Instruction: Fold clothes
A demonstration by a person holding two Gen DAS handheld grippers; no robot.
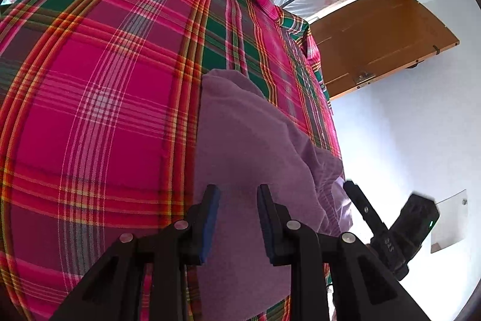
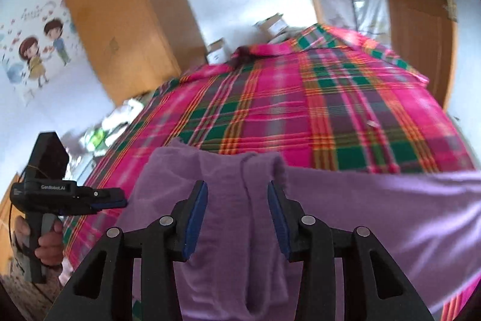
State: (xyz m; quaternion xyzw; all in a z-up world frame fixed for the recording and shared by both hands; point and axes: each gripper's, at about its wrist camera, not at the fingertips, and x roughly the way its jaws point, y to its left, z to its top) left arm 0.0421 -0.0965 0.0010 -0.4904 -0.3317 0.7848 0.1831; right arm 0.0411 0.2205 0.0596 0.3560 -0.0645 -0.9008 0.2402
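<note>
Now both grippers are over the purple garment (image 1: 249, 140), which lies on the plaid bedspread (image 1: 99, 98) near the bed's edge, with part of it spilling toward the side. From the left wrist view, the left gripper (image 1: 238, 218) hovers above the fabric with its jaws apart and nothing between the blue pads (image 1: 210, 227); purple cloth shows through the gap. Over in the right wrist view, the right gripper (image 2: 237, 215) is just as wide open, poised above a bunched ridge of the garment (image 2: 240, 200) where a seam or folded edge runs up between the jaws. Whether either pad actually touches cloth I cannot tell.

The garment looks partly gathered: a doubled-over section in the middle and a long flat stretch running off to the right (a sleeve or a leg, hard to say which). So my read is that we are early or midway in the fold, at the point of picking a hold rather than carrying one.

Next move, as I judge it: each gripper needs to drop onto an edge and close on one layer only, well apart from the other, so the cloth can be lifted and laid over itself without dragging the bedspread along. That soft knit may sag and slip, so a firm bite near a corner would help. In the right wrist view the person's hand (image 2: 49, 242) holds the left gripper just beside the garment's near corner.
</note>
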